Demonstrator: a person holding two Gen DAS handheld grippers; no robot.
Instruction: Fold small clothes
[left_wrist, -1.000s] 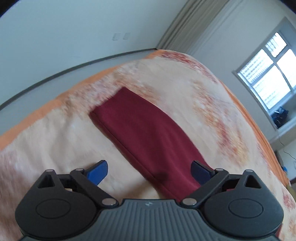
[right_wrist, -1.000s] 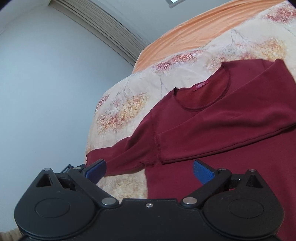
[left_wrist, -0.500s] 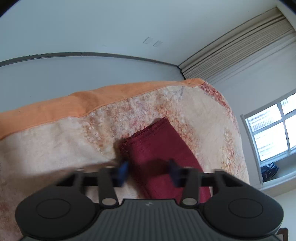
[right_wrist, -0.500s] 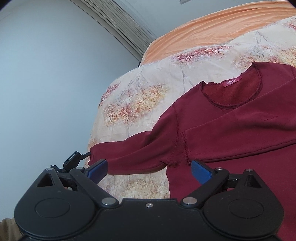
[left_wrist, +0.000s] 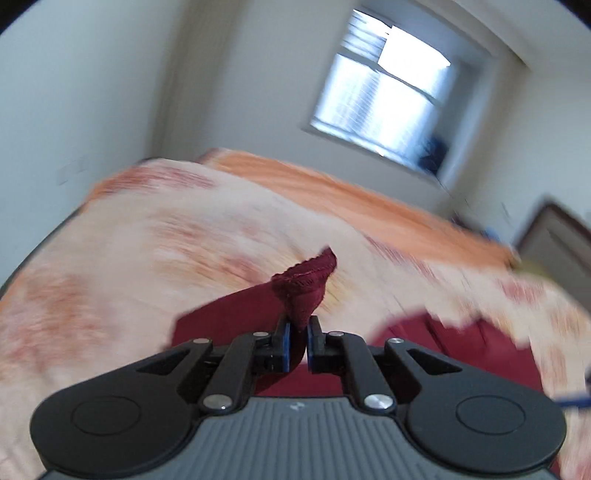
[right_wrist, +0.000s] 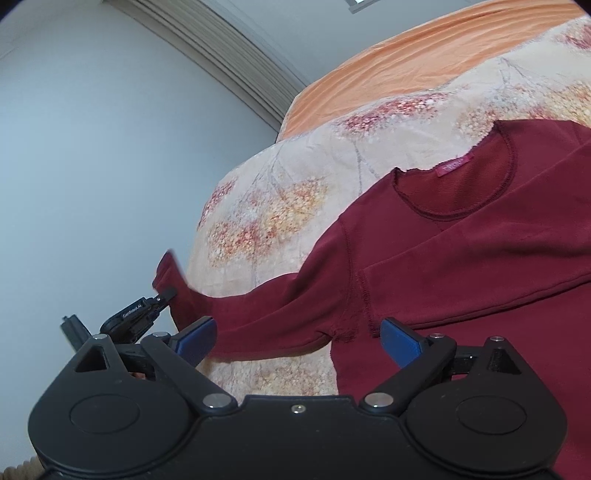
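A dark red long-sleeved top (right_wrist: 461, 254) lies flat on the bed, neck hole away from me, one sleeve folded across the chest. My left gripper (left_wrist: 298, 341) is shut on the cuff of the other sleeve (left_wrist: 304, 286) and holds it lifted off the bedspread; the cuff bunches above the blue pads. In the right wrist view the left gripper (right_wrist: 162, 299) shows at the left, pinching that raised cuff (right_wrist: 170, 275). My right gripper (right_wrist: 297, 336) is open and empty, hovering over the armpit seam of the top.
The bed carries a peach floral bedspread (right_wrist: 280, 206) with an orange border (right_wrist: 406, 59). A window (left_wrist: 384, 107) and a dark door (left_wrist: 554, 243) are beyond the bed. Pleated curtains (right_wrist: 229, 62) hang by the wall.
My left gripper closed on the sleeve cuff and lifted it off the bed, swinging round toward the window. The right gripper stayed open and drifted slightly nearer the top.
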